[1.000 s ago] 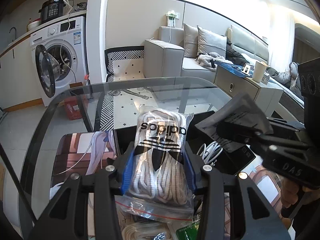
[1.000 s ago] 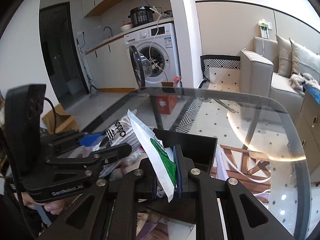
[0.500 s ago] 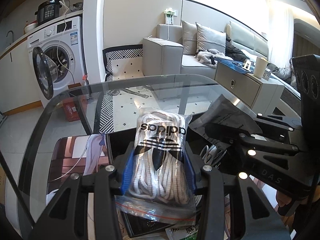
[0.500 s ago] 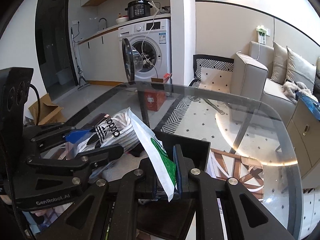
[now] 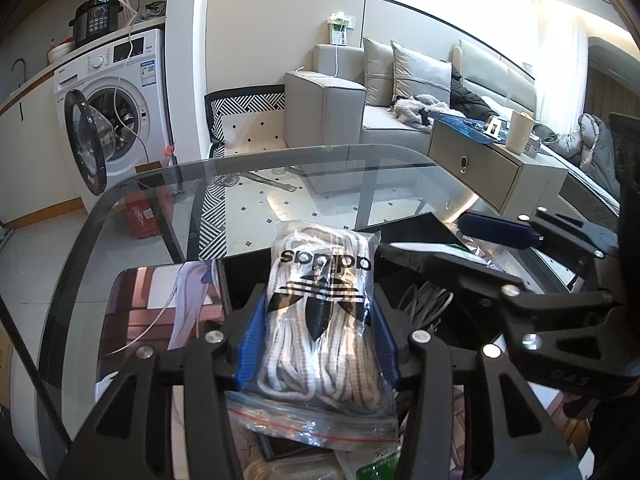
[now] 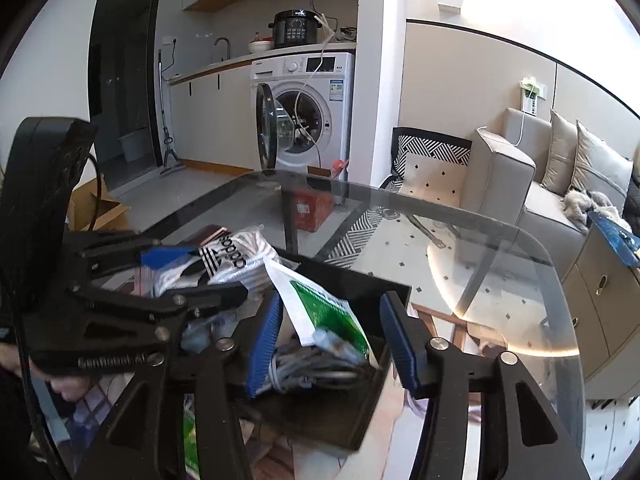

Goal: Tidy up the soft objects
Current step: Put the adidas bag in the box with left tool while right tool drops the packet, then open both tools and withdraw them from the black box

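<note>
The left claw [image 5: 318, 332] is opening, its blue pads still against the zip bag of white laces [image 5: 322, 312] above the black tray [image 6: 352, 412]. The right claw [image 6: 334, 344] is opening around the green-printed cable bag [image 6: 320, 308], which rests in the tray on the glass table [image 6: 500, 264].

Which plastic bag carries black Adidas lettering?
The clear zip bag of white cord between the left gripper fingers; the white-and-green bag at the right gripper lacks it.
</note>
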{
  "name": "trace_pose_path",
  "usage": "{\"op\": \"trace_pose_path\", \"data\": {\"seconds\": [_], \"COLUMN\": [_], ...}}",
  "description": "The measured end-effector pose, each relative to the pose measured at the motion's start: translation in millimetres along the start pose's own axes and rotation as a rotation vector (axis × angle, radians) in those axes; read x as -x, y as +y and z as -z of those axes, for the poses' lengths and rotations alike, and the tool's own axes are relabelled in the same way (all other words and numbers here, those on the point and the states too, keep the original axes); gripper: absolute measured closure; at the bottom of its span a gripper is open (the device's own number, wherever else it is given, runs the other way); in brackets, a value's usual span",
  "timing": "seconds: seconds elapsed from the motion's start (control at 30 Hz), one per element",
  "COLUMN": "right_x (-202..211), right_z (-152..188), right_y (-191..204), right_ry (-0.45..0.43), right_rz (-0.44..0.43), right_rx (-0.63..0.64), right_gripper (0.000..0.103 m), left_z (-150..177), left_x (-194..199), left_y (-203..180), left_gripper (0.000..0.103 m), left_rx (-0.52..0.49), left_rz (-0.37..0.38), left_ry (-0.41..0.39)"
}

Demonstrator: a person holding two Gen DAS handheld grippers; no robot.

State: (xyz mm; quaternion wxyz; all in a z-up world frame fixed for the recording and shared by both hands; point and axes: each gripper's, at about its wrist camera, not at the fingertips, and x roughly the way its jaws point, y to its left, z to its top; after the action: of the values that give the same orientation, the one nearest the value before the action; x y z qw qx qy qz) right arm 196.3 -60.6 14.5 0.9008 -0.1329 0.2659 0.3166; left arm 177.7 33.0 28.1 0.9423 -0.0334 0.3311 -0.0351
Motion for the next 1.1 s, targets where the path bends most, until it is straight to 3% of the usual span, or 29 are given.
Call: {"op": "trace_pose_path", "data": {"seconds": [0.13,0.17,0.23,0.3,0.37,0.43,0.6,1.1], "right_x": [13,16,24,30,37,41,48,45], "right_z": [7,8,11,13,16,19,26,44], "right_y": [-2,-2,-4,-5,-8,-10,-16,-2], "right_ry": [-0.008,-0.011,-0.014,-0.023,-0.024,-0.014,0.004,0.083], "right_rz": [-0.019,-0.017,0.002,0.011,0.014,0.016,0.004,-0.056], "right_rx": [-0.004,-0.006,-0.015,-0.028,-0.054,-0.081,-0.161,-0.230], "right_gripper": [0.030,0.026,0.015,0.007,0.001,0.001,0.001,0.001], "left_z": [3,4,5,6,9,11,21,52], "left_x": [6,7,11,16,23,29,44,57], "left_y": [2,3,4,5,7,11,14,27], "left_gripper": [0.047,0.039,0.035,0.015,0.009,0.008,0.000,0.000], "left_rx": [0.002,0.005,0.009,0.013,0.026,0.034,0.023,0.017], "left_rz": [0.004,0.004,0.007,-0.008,-0.007,0.013,-0.022,-0.066], "left_ry": [-0.005,-0.006,-0.014,-0.014,-0.027,-0.030,-0.043,-0.004]}}
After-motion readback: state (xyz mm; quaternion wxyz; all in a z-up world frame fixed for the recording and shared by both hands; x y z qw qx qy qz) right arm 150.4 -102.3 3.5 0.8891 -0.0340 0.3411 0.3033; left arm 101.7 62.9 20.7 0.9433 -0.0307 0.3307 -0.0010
